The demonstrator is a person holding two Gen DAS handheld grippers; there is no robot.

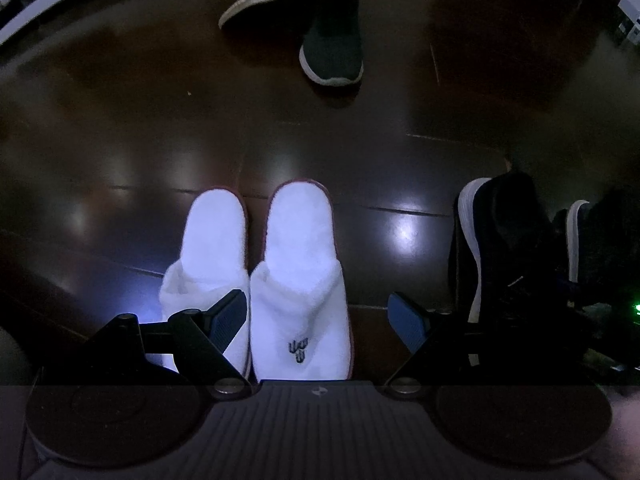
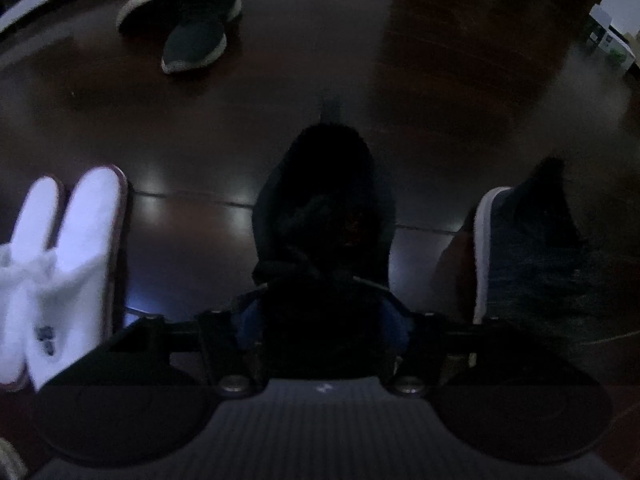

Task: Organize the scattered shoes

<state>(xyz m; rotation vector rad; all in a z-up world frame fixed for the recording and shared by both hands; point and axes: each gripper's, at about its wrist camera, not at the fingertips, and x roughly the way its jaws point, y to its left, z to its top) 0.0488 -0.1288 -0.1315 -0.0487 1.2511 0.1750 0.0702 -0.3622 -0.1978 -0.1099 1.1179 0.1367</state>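
Black shoe (image 2: pixel 324 200) clamped btwn right fingers (image 2: pixel 250 320); left gripper (image 1: pixel 316 316) spread over slipper (image 1: pixel 300 280).

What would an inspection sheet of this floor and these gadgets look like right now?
Surface: dark glossy wooden floor, with light glare.
Job's things: white slippers paired side by side, toes forward; black shoe between the right gripper's fingers; grey shoe to its right; two dark sneakers farther off, one lying across the other.
Clutter: small speck on the floor; otherwise nothing seen.
Grippers: left gripper open above the right-hand slipper, holding nothing; right gripper closed on the black shoe's heel end.
Cables: nothing seen.
Surroundings: white furniture edge top left, boxes top right; dim lighting.
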